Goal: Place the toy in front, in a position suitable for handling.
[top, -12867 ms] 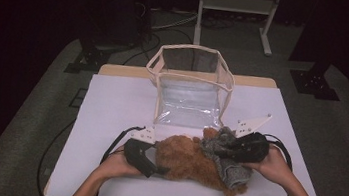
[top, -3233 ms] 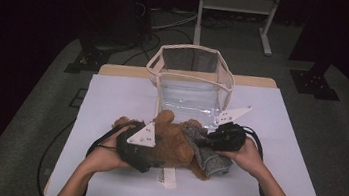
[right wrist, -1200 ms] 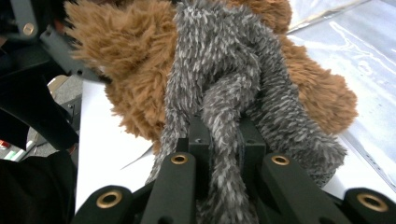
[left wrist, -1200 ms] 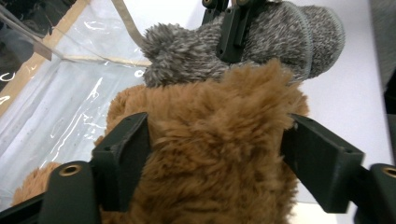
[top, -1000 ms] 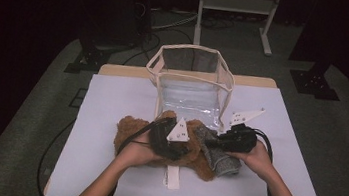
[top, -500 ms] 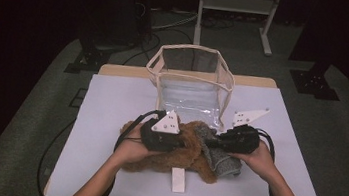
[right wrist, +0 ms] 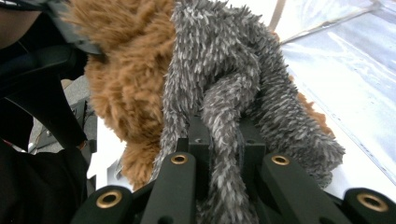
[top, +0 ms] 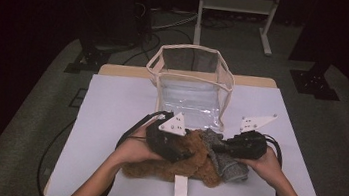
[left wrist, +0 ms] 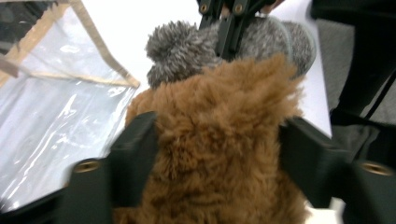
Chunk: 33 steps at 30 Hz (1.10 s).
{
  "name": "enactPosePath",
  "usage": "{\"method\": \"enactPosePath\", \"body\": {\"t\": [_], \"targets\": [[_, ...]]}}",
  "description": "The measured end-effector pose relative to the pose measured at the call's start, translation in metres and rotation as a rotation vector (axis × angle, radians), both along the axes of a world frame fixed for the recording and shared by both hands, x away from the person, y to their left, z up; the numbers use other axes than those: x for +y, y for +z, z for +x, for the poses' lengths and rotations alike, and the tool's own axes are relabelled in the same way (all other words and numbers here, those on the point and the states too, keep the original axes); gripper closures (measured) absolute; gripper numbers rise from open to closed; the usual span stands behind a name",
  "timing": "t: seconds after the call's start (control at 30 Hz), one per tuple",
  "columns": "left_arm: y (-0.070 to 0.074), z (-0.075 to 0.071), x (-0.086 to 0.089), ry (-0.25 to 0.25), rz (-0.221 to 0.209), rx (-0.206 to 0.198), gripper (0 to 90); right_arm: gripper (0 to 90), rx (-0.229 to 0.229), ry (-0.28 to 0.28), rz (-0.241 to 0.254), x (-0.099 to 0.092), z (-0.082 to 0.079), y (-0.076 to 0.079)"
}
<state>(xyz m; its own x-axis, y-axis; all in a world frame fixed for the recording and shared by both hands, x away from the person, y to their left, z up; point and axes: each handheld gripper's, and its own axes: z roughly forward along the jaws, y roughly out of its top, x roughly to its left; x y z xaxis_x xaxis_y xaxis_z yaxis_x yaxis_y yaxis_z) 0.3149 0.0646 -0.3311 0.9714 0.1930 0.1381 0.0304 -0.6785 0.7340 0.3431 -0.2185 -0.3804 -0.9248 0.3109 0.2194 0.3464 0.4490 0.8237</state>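
Table (top: 109,120): white surface carrying everything else; both forearms come in from its near edge.
Clear bag (top: 192,82): transparent box-shaped bag with cream trim, standing open-topped at the far middle of the table, just behind the plush items. Judged to be the intended receptacle, placed within easy reach.
Brown plush garment (top: 189,163): shaggy, lying flat at the near middle of the table, just in front of the bag. Its pile bulges up between the left jaws in the left gripper view (left wrist: 219,154).
Grey plush piece (top: 228,160): fuzzy, lying against the right end of the brown garment, touching and partly overlapping it. A pom-pom-like tuft (left wrist: 180,49) shows in the left gripper view.
Left gripper (top: 183,154): resting on top of the brown garment. Jaws have just been opening and stand spread to either side of the fur; pads flank the pile, but firm pressure cannot be confirmed. Judged a release or re-grip while seeking a better purchase.
Right gripper (top: 219,146): jaws pressed together, pinching a strand of the grey piece (right wrist: 224,140). Judged to anchor that end so the bundle does not slide while the left hand repositions.
White tag (top: 180,188): small strip lying on the table at the near edge of the brown garment, touching it.
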Motion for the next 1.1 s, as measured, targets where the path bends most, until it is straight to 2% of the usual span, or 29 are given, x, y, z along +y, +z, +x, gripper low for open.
{"method": "enactPosePath", "body": {"t": [0.13,0.4,0.57,0.77,0.8,0.87,0.9,0.97,1.03,1.1], "targets": [[-0.004,-0.005,0.000,-0.007,0.039,-0.010,16.4,79.6,0.002,-0.010,0.004,-0.005,0.001,-0.001],[-0.019,-0.001,-0.015,0.045,0.104,-0.015,4.7,79.5,-0.002,-0.014,0.000,-0.005,0.001,-0.001],[-0.026,0.006,-0.021,0.065,0.122,-0.003,2.3,79.6,0.003,-0.022,-0.003,-0.007,0.003,-0.002],[-0.028,0.012,-0.030,0.054,0.187,0.021,2.4,79.6,0.015,-0.030,0.001,-0.009,0.005,-0.006],[-0.028,0.012,-0.031,0.043,0.199,0.022,5.3,79.6,0.018,-0.029,0.002,-0.010,0.005,-0.007],[-0.028,0.012,-0.033,0.037,0.232,0.020,16.7,79.6,0.021,-0.031,0.003,-0.011,0.005,-0.008],[-0.028,0.012,-0.033,0.032,0.236,0.014,26.6,79.6,0.022,-0.032,0.004,-0.012,0.004,-0.009],[-0.025,0.011,-0.033,0.021,0.218,-0.003,40.4,79.6,0.024,-0.032,0.012,-0.013,0.004,-0.010],[-0.023,0.011,-0.032,0.034,0.184,-0.004,46.1,79.5,0.029,-0.034,0.022,-0.015,0.004,-0.011],[-0.019,0.011,-0.027,0.025,0.134,0.007,49.1,79.6,0.036,-0.034,0.040,-0.018,0.005,-0.011]]}}
